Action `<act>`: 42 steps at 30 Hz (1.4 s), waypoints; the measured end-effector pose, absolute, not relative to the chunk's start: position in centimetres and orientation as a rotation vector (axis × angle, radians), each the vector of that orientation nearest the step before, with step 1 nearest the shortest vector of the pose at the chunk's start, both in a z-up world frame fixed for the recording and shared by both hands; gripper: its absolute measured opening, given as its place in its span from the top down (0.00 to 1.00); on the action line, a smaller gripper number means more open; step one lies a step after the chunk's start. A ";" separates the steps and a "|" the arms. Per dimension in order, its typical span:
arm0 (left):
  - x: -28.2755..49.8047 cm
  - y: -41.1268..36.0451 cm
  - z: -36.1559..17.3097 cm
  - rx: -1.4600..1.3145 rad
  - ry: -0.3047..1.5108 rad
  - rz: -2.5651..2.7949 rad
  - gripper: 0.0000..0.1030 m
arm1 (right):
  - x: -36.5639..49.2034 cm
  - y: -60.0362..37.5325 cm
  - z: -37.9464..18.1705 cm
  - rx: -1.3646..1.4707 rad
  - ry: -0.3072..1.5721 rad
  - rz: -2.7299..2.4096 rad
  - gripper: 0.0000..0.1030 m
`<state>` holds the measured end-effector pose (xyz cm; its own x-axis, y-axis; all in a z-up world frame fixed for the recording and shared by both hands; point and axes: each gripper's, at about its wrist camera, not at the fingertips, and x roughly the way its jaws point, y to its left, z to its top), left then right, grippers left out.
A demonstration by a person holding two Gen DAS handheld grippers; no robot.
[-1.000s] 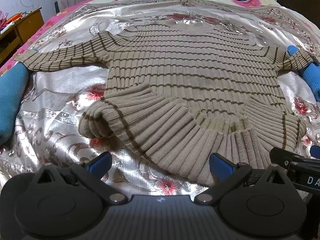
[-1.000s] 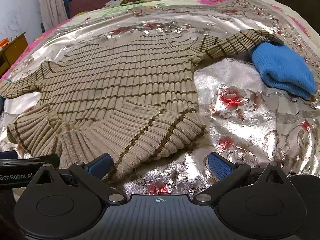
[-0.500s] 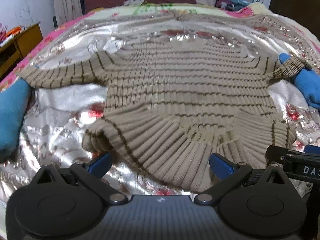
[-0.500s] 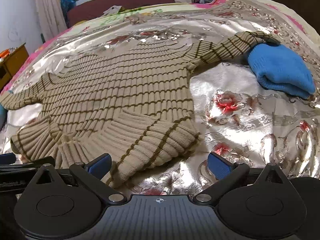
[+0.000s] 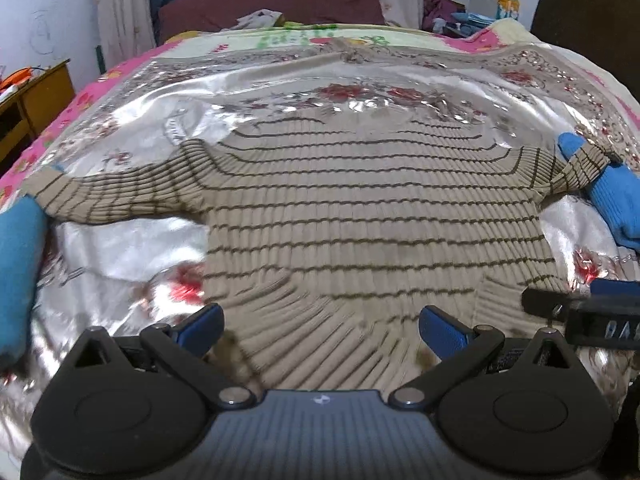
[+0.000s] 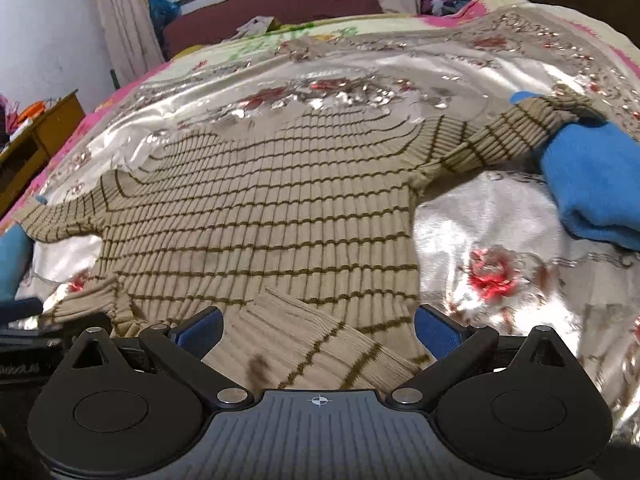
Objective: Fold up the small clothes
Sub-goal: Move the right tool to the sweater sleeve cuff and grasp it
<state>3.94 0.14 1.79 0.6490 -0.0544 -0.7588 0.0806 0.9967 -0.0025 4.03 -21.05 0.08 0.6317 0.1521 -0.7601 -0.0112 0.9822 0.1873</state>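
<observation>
— Two blue garments flank my work, one on each side. The folded blue knit [image 6: 592,188] sits at the right edge of the right wrist frame, and the far sleeve cuff lies draped on top of it. A second blue bundle [image 5: 18,272] fills the left edge of the left wrist frame, touching the other cuff.

— And the piece you are folding?

— The striped beige sweater [image 5: 360,216] lies spread in the middle of both frames, sleeves out to either side, hem nearest me and bunched into thick ribbed folds. Its hem reaches between the fingers of both tools.

— How do the jaws stand?

— My left gripper [image 5: 320,328] has its blue pads wide apart with the hem folds lying between them, not clamped. My right gripper [image 6: 318,328] is likewise spread, straddling the turned-up corner of the hem. The right tool's black body shows at the right edge of the left frame.

— What is underneath?

— A shiny silver bedspread [image 6: 500,240] with red flowers, wrinkled, over a bed with a pink border. A dark red headboard [image 5: 272,4] and pale curtains [image 5: 120,4] sit at the top, and a wooden cabinet [image 5: 36,96] stands at the upper left.
</observation>
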 end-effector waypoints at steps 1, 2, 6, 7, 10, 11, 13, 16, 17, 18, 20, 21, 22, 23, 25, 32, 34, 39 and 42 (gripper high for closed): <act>4.2 -0.1 1.6 0.031 0.870 -0.085 0.00 | 4.2 -20.9 -0.3 0.164 0.904 0.108 0.01; 4.6 -0.3 1.1 0.029 0.888 -0.097 0.00 | 4.2 -20.9 -0.7 0.161 0.927 0.124 0.01; 4.5 -0.7 -0.2 0.032 0.932 -0.116 0.00 | 3.2 -21.3 -1.6 0.183 1.019 0.184 0.01; 4.2 -0.9 -0.4 0.040 0.933 -0.120 0.00 | 2.9 -21.8 -1.5 0.188 1.020 0.190 0.01; 4.2 -1.6 0.0 0.061 0.924 -0.145 0.00 | 3.2 -23.6 -0.3 0.209 0.993 0.153 0.01; 4.5 -1.9 0.3 0.061 0.918 -0.158 0.00 | 3.7 -24.5 0.1 0.223 0.981 0.136 0.01; 5.3 -2.7 1.2 0.066 0.893 -0.183 0.00 | 5.0 -26.2 1.1 0.251 0.951 0.097 0.01; 6.9 -4.1 2.0 0.069 0.868 -0.215 0.00 | 7.0 -28.1 1.9 0.257 0.918 0.049 0.04; 7.6 -4.7 2.1 0.064 0.865 -0.222 0.00 | 7.6 -28.8 2.2 0.256 0.908 0.036 0.04; 8.2 -5.1 2.1 0.063 0.865 -0.228 0.00 | 8.2 -29.6 2.4 0.262 0.898 0.020 0.04; 9.2 -6.3 2.1 0.065 0.860 -0.249 0.00 | 9.5 -31.4 2.8 0.289 0.882 -0.013 0.04; 9.6 -6.9 2.2 0.070 0.856 -0.257 0.00 | 10.2 -32.3 2.9 0.298 0.873 -0.034 0.04; 10.0 -7.5 2.2 0.074 0.852 -0.270 0.00 | 10.8 -33.2 3.0 0.301 0.864 -0.057 0.05; 10.5 -8.3 2.3 0.076 0.848 -0.285 0.00 | 11.5 -34.2 3.2 0.301 0.857 -0.086 0.08; 11.4 -9.9 2.5 0.075 0.834 -0.314 0.00 | 13.0 -36.4 3.4 0.315 0.843 -0.149 0.11; 13.9 -14.8 3.4 0.058 0.773 -0.393 0.00 | 17.5 -45.6 3.3 0.507 0.817 -0.355 0.29; 14.1 -15.6 3.6 0.055 0.768 -0.404 0.00 | 18.6 -47.9 3.0 0.587 0.806 -0.389 0.32; 14.2 -16.2 2.8 0.046 0.794 -0.405 0.00 | 21.3 -51.3 1.7 0.729 0.796 -0.431 0.34; 14.1 -15.9 2.2 0.031 0.824 -0.402 0.00 | 22.4 -52.5 0.5 0.810 0.805 -0.454 0.34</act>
